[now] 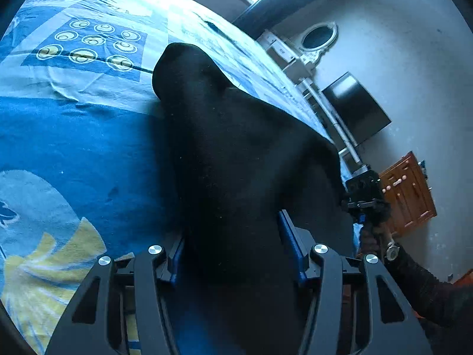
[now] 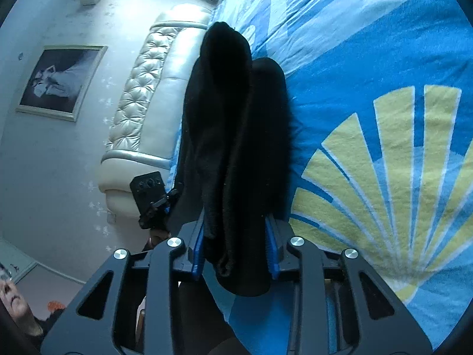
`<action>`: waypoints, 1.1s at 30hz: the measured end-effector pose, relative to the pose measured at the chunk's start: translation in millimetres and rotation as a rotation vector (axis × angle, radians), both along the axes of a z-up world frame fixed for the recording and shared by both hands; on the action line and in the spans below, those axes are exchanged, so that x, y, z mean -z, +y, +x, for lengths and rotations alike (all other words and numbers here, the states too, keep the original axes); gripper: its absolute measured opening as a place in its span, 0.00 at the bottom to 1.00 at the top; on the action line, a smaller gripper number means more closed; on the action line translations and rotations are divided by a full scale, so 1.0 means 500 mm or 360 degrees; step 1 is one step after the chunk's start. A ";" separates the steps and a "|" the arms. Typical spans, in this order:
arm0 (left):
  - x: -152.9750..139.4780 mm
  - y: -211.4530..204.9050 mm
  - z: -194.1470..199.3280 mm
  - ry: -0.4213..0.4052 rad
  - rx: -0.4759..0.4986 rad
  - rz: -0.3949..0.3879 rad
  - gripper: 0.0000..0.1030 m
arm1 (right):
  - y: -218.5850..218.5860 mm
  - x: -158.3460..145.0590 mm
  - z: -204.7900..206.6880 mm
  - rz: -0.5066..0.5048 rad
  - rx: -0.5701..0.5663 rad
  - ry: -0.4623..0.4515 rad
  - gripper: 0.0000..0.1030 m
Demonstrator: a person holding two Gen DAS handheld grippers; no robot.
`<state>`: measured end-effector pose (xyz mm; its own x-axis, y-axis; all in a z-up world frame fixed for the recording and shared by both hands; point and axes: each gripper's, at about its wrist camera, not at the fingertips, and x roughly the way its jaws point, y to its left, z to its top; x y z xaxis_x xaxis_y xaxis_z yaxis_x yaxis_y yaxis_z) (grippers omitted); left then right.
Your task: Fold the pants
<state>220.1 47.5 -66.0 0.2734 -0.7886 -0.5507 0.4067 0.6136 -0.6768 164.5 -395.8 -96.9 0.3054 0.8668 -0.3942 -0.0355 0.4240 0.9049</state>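
A single bed, spread with a blue sheet printed with yellow fans and white rings, fills both views. On it lies one pair of black pants, a dark, matte, bunched mass reaching from the near edge up the sheet; from the right wrist it shows two rounded lobes side by side. There are two grippers. The left gripper has its blue-edged jaws clamped on the cloth. The right gripper likewise pinches a thick fold of the pants between its jaws.
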 end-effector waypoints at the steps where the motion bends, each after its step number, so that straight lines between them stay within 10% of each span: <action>1: 0.000 0.002 0.001 -0.0002 0.0002 -0.0004 0.54 | 0.001 -0.007 0.000 -0.0004 -0.0007 -0.0023 0.36; 6: -0.028 0.023 0.003 -0.0039 -0.0004 0.0016 0.80 | -0.014 -0.052 0.015 0.0124 -0.0038 -0.0120 0.78; 11: -0.055 0.045 0.034 -0.0134 -0.0008 0.0018 0.83 | -0.045 -0.077 0.052 0.0045 0.0061 -0.0165 0.87; 27: -0.013 -0.020 0.204 -0.0041 0.0036 0.0153 0.84 | -0.016 -0.065 0.234 -0.0012 -0.0033 -0.0146 0.87; 33: -0.010 -0.024 0.211 -0.0106 0.0082 0.0171 0.84 | -0.024 -0.035 0.238 -0.0019 -0.0053 -0.0113 0.44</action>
